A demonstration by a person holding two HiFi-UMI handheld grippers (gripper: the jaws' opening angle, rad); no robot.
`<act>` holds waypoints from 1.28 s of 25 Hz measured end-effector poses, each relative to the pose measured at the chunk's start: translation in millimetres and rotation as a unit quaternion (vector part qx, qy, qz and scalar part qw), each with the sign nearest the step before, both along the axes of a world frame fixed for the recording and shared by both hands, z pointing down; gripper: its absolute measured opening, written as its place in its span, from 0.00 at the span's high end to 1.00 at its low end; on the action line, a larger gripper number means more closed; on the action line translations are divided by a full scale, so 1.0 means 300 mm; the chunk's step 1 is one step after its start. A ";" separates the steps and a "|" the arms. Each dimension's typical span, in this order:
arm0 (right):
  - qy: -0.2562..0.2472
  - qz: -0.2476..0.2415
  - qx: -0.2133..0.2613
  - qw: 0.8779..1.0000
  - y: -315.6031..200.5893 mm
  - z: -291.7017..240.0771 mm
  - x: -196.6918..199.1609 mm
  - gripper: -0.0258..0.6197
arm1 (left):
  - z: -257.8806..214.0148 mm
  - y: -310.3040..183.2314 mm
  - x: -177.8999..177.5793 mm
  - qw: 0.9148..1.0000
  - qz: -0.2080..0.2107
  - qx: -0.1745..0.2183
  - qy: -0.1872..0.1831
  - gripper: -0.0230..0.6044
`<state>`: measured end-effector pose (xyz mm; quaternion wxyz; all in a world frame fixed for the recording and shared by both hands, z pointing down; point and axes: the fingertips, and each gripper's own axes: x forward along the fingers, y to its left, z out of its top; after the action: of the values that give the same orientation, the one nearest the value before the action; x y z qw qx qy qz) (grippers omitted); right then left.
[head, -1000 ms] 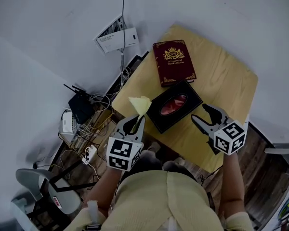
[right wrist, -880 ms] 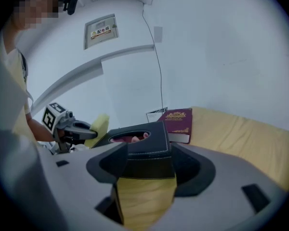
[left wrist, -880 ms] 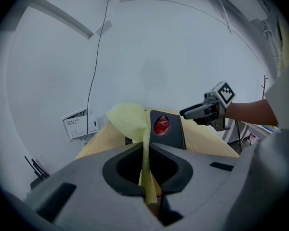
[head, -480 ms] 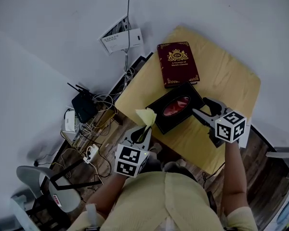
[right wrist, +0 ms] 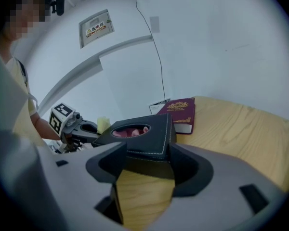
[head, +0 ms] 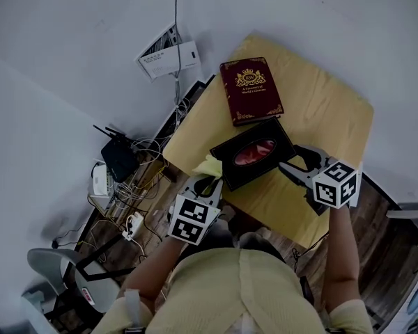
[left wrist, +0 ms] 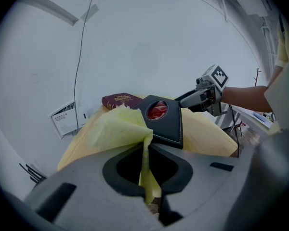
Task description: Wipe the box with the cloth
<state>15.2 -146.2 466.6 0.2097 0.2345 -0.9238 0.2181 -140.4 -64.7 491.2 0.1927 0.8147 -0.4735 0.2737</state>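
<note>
The left gripper (head: 207, 184) is held out at the end of the bent left forearm (head: 153, 266) and pointed downward, with its jaws closed on a yellow cloth (left wrist: 116, 128) that is pinched between them. The right gripper (head: 291, 157) is carried on the outstretched right forearm (head: 340, 245) and angled down as well. Its jaws have just been opened and are spread wide, with a corner of the black box (right wrist: 143, 137) set between them but not clamped.

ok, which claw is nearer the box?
Right. Right claw, jaws just opened, straddles a corner of the box; left claw, gripping the cloth, sits just off its other end.
</note>
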 end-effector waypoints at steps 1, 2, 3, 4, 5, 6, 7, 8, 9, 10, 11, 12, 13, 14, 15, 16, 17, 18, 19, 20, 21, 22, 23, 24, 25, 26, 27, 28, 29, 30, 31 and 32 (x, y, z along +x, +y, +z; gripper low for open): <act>0.008 0.002 0.004 1.000 0.013 0.004 0.012 0.54 | 0.001 -0.013 -0.002 1.000 0.001 0.000 -0.004 0.92; 0.018 0.003 0.010 1.000 0.028 0.009 0.024 0.54 | 0.001 -0.029 -0.005 1.000 0.001 0.001 -0.007 0.92; 0.028 0.004 0.015 0.999 0.042 0.013 0.036 0.54 | 0.001 -0.046 -0.009 1.000 0.001 0.001 -0.008 0.92; 0.035 0.008 0.017 0.999 0.056 0.016 0.048 0.54 | 0.001 -0.063 -0.013 1.000 0.001 0.002 -0.008 0.92; 0.036 0.013 0.017 0.999 0.069 0.017 0.059 0.54 | -0.002 -0.080 -0.014 1.000 0.004 0.002 -0.008 0.92; 0.032 0.021 0.014 0.999 0.080 0.017 0.071 0.54 | -0.006 -0.096 -0.012 1.000 0.008 0.004 -0.008 0.92; 0.024 0.030 0.008 0.999 0.091 0.016 0.084 0.54 | -0.009 -0.112 -0.006 1.000 0.013 0.005 -0.007 0.92; 0.014 0.040 0.003 0.999 0.103 0.013 0.095 0.54 | -0.011 -0.125 0.000 1.000 0.019 0.007 -0.008 0.92; 0.005 0.050 -0.002 0.999 0.114 0.011 0.106 0.54 | -0.012 -0.138 0.006 1.000 0.023 0.009 -0.009 0.92; -0.002 0.060 -0.006 0.998 0.126 0.010 0.116 0.54 | -0.013 -0.151 0.011 1.000 0.027 0.011 -0.011 0.92; -0.006 0.069 -0.008 0.998 0.138 0.010 0.125 0.54 | -0.014 -0.163 0.016 0.999 0.031 0.013 -0.012 0.92; -0.009 0.077 -0.009 0.997 0.149 0.010 0.132 0.54 | -0.014 -0.175 0.021 0.999 0.035 0.015 -0.014 0.92; -0.009 0.084 -0.008 0.996 0.158 0.010 0.139 0.54 | -0.012 -0.185 0.026 0.999 0.039 0.016 -0.017 0.92; -0.008 0.091 -0.008 0.996 0.167 0.011 0.145 0.54 | -0.008 -0.193 0.029 0.999 0.043 0.017 -0.022 0.92; -0.006 0.096 -0.007 0.995 0.175 0.012 0.151 0.54 | -0.005 -0.202 0.033 0.998 0.047 0.018 -0.027 0.92; -0.004 0.102 -0.007 0.995 0.183 0.013 0.156 0.54 | -0.005 -0.211 0.039 0.998 0.053 0.020 -0.029 0.92; -0.003 0.109 -0.008 0.994 0.190 0.013 0.160 0.54 | -0.010 -0.221 0.047 0.998 0.058 0.023 -0.029 0.92; -0.003 0.117 -0.009 0.993 0.197 0.014 0.164 0.54 | -0.015 -0.231 0.055 0.997 0.063 0.027 -0.027 0.92; -0.003 0.125 -0.010 0.992 0.203 0.014 0.167 0.54 | -0.018 -0.240 0.061 0.997 0.067 0.029 -0.027 0.92; -0.005 0.134 -0.011 0.991 0.210 0.014 0.169 0.54 | -0.018 -0.249 0.067 0.997 0.070 0.030 -0.027 0.92; -0.007 0.144 -0.011 0.990 0.216 0.014 0.171 0.54 | -0.017 -0.257 0.072 0.997 0.073 0.029 -0.028 0.92; -0.009 0.155 -0.012 0.988 0.222 0.014 0.173 0.54 | -0.015 -0.266 0.076 0.996 0.074 0.029 -0.028 0.92; -0.010 0.165 -0.011 0.986 0.227 0.015 0.174 0.54 | -0.013 -0.276 0.079 0.996 0.075 0.029 -0.028 0.92; -0.011 0.176 -0.010 0.984 0.232 0.015 0.175 0.54 | -0.012 -0.285 0.083 0.996 0.076 0.030 -0.029 0.92; -0.011 0.185 -0.008 0.983 0.238 0.016 0.176 0.54 | -0.011 -0.294 0.086 0.996 0.078 0.030 -0.029 0.92; -0.012 0.194 -0.007 0.981 0.243 0.017 0.176 0.54 | -0.010 -0.302 0.090 0.996 0.080 0.031 -0.029 0.92; -0.014 0.202 -0.008 0.979 0.248 0.017 0.177 0.54 | -0.009 -0.310 0.093 0.996 0.081 0.032 -0.029 0.92; -0.016 0.208 -0.009 0.978 0.253 0.017 0.177 0.54 | -0.007 -0.319 0.097 0.996 0.083 0.032 -0.029 0.92; -0.018 0.214 -0.011 0.977 0.257 0.017 0.176 0.54 | -0.005 -0.328 0.100 0.995 0.084 0.033 -0.029 0.92; -0.021 0.219 -0.014 0.975 0.262 0.017 0.176 0.54 | -0.004 -0.338 0.104 0.995 0.086 0.033 -0.029 0.92; -0.023 0.224 -0.016 0.974 0.267 0.017 0.177 0.54 | -0.004 -0.347 0.109 0.995 0.087 0.034 -0.029 0.92; -0.026 0.228 -0.018 0.973 0.274 0.017 0.177 0.54 | -0.004 -0.355 0.115 0.995 0.089 0.034 -0.030 0.92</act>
<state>68.3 -64.1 471.6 0.1349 0.4299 -0.8469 0.2825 -106.0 -171.3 489.8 0.1253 0.8513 -0.4137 0.2973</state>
